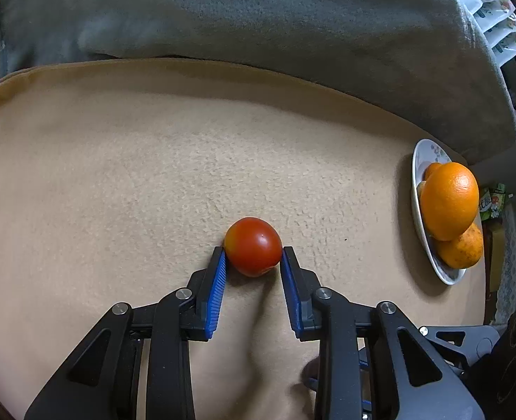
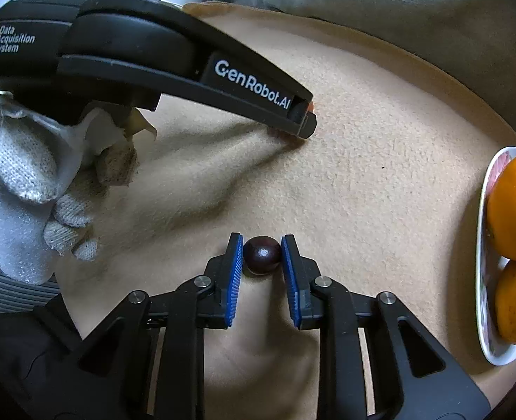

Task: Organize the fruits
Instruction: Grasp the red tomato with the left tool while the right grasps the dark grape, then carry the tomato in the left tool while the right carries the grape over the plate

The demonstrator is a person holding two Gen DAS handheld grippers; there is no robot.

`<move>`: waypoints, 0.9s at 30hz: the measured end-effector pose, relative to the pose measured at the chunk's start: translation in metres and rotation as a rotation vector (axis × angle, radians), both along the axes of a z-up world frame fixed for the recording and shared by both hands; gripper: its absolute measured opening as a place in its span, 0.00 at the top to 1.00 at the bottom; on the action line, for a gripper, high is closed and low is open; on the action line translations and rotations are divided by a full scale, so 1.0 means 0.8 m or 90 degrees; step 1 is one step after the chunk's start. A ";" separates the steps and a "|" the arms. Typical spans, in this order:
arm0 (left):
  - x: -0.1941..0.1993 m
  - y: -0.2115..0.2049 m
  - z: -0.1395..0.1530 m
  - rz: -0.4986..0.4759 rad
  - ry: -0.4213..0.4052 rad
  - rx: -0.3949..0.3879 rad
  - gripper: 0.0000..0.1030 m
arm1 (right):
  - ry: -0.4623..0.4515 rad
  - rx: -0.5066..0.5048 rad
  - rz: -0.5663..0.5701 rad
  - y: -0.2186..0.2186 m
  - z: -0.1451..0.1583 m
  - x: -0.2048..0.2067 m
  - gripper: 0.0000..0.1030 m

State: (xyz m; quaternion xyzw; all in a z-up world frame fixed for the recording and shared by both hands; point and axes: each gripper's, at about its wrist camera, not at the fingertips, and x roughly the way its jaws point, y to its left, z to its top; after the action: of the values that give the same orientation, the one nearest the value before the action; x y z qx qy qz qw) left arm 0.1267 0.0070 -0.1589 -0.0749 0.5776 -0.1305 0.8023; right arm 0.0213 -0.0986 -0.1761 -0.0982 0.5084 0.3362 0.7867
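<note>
In the left wrist view, my left gripper (image 1: 253, 252) is shut on a red tomato (image 1: 253, 246), held at the fingertips just over the beige cloth (image 1: 135, 175). In the right wrist view, my right gripper (image 2: 261, 243) is shut on a small dark cherry-like fruit (image 2: 262, 254) low over the cloth. A white plate (image 1: 419, 189) at the right holds oranges (image 1: 448, 200); it also shows in the right wrist view (image 2: 483, 280) with the oranges (image 2: 513, 206). The left gripper's body (image 2: 174, 63) crosses the upper left of the right wrist view, hiding the tomato.
The beige cloth (image 2: 363, 175) covers the surface, bunched into folds under the left gripper. A grey blanket (image 1: 258, 10) lies behind it. A gloved hand (image 2: 23, 175) holds the left gripper. Packets (image 1: 492, 10) stand at the far right.
</note>
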 end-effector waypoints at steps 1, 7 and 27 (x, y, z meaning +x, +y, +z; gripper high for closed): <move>-0.001 -0.002 0.002 -0.001 -0.001 -0.003 0.72 | -0.002 0.003 -0.002 -0.009 0.001 -0.002 0.77; -0.008 -0.010 0.020 -0.024 -0.012 -0.002 0.72 | -0.019 0.022 -0.031 -0.036 0.027 -0.011 0.77; 0.011 -0.133 0.084 -0.138 -0.077 -0.009 0.72 | -0.078 0.060 -0.217 -0.205 0.095 -0.003 0.77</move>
State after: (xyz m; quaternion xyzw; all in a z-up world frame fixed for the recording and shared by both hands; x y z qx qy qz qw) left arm 0.1356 -0.0992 -0.0918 -0.0095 0.5323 -0.2250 0.8161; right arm 0.0187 -0.2627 -0.0999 0.0062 0.4525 0.2153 0.8654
